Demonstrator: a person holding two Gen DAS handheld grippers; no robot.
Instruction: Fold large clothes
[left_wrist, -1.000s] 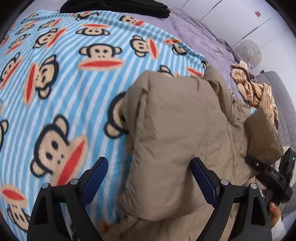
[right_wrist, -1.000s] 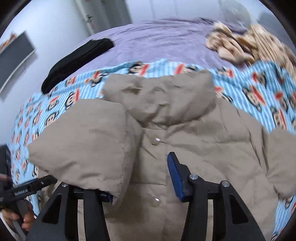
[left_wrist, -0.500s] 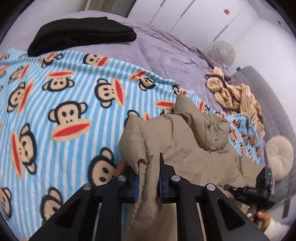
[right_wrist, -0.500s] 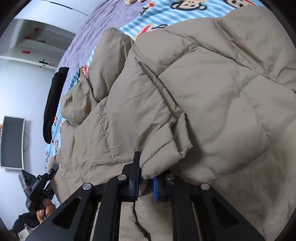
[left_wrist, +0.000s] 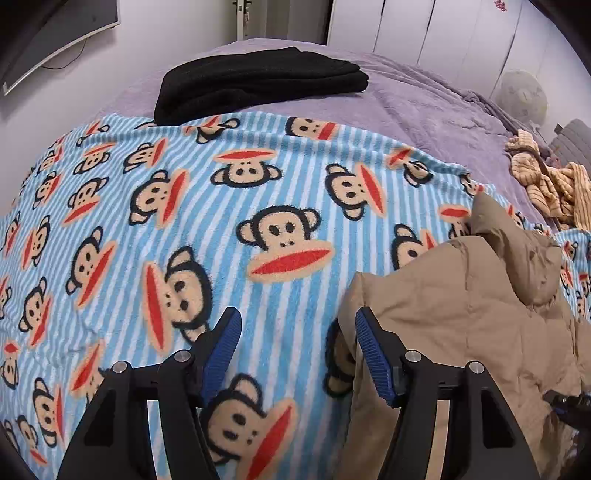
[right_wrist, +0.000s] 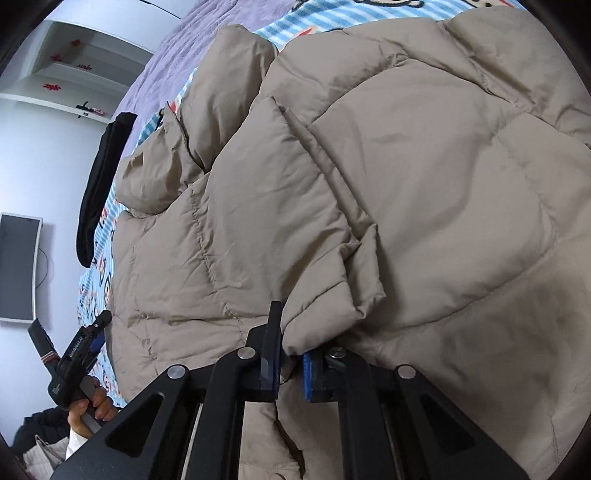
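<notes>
Right wrist view: my right gripper (right_wrist: 290, 363) pinches the tan jacket's (right_wrist: 406, 184) sleeve cuff, jaws easing apart; left gripper (left_wrist: 297, 350) opening, empty. Next, folding it across.

text: "GenRobot.AI", probably | on: left gripper (right_wrist: 83, 352) body

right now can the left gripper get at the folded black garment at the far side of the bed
Probably yes. The left gripper, jaws opening with nothing between them, hangs over the monkey blanket; only bare blanket lies between it and the black garment, though it sits well beyond.
</notes>
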